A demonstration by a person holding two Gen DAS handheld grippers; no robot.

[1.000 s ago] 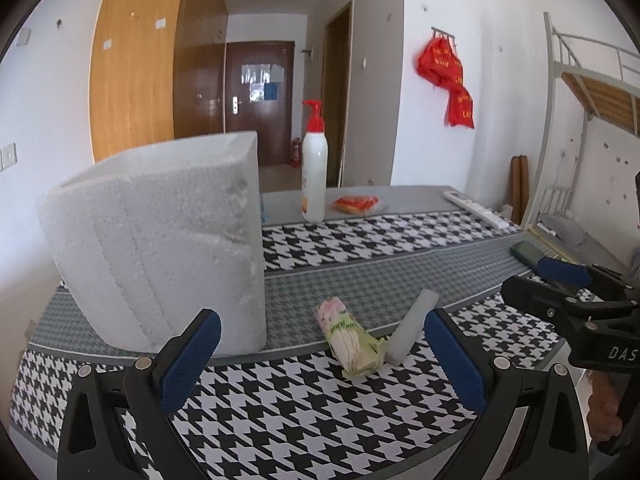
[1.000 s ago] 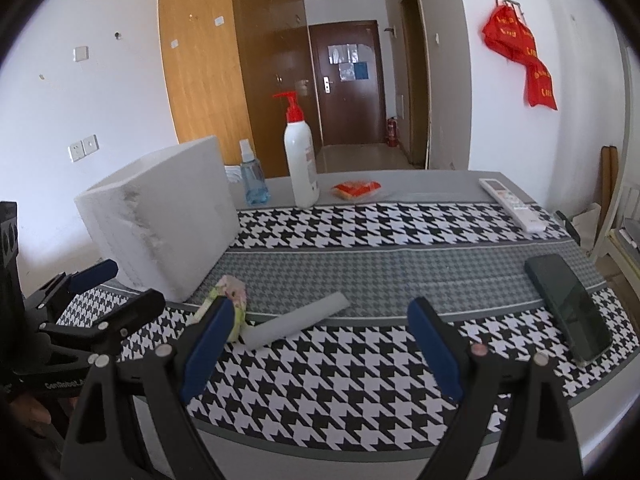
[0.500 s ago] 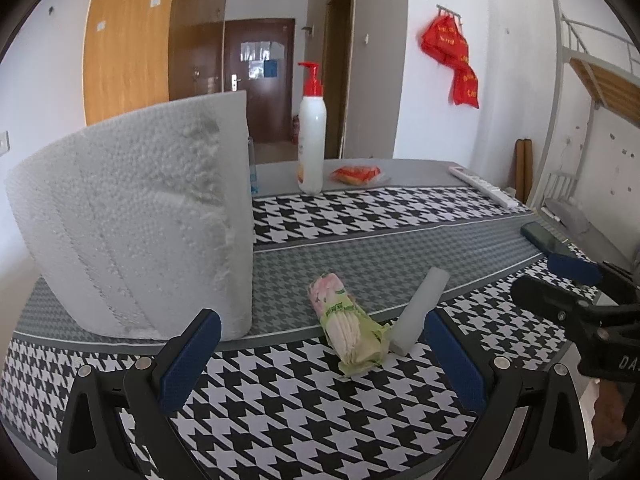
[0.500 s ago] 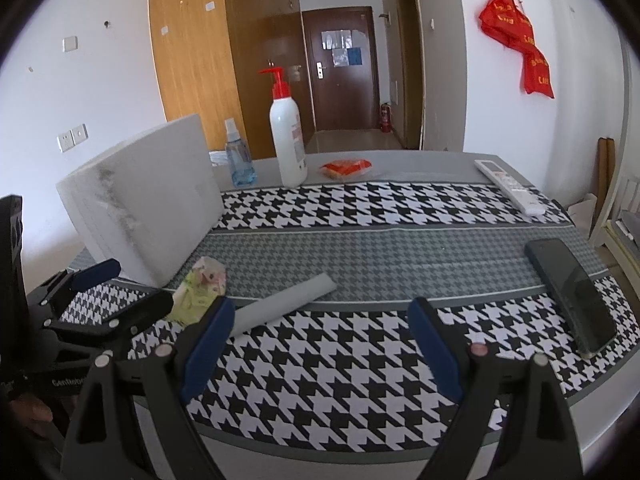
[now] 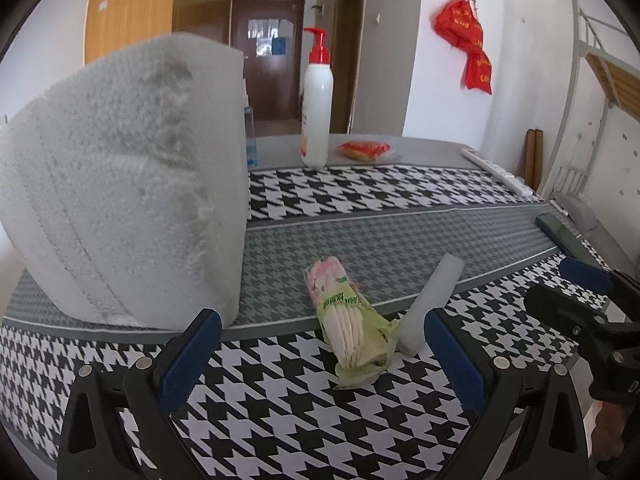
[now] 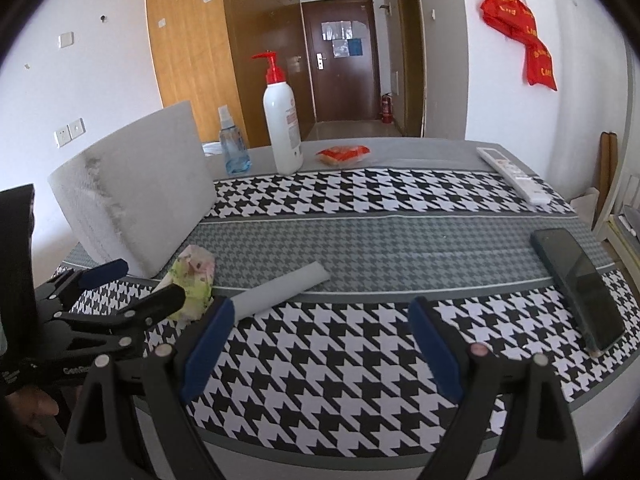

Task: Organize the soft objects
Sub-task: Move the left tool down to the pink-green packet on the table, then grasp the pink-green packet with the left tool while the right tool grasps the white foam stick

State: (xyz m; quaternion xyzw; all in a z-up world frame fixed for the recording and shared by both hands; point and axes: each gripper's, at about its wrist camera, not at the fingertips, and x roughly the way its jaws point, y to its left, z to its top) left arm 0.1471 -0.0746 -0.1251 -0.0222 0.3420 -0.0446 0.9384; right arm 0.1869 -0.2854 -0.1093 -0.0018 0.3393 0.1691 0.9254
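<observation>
Currently both the left gripper (image 5: 318, 354) and right gripper (image 6: 322, 338) gape empty near the tissue pack (image 5: 348, 320).

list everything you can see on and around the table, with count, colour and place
foam block: 1, white, standing at table's left
tissue pack: 1, green and pink wrapper, near front, beside foam block
foam stick: 1, pale grey, lying touching the tissue pack
pump bottle: 1, white, red pump, far side
spray bottle: 1, clear blue, left of pump bottle
snack packet: 1, orange-red, far side
remote: 1, white, far right
phone: 1, dark, right edge
red bags: hanging on wall
left gripper: open, blue pads
right gripper: open, blue pads
</observation>
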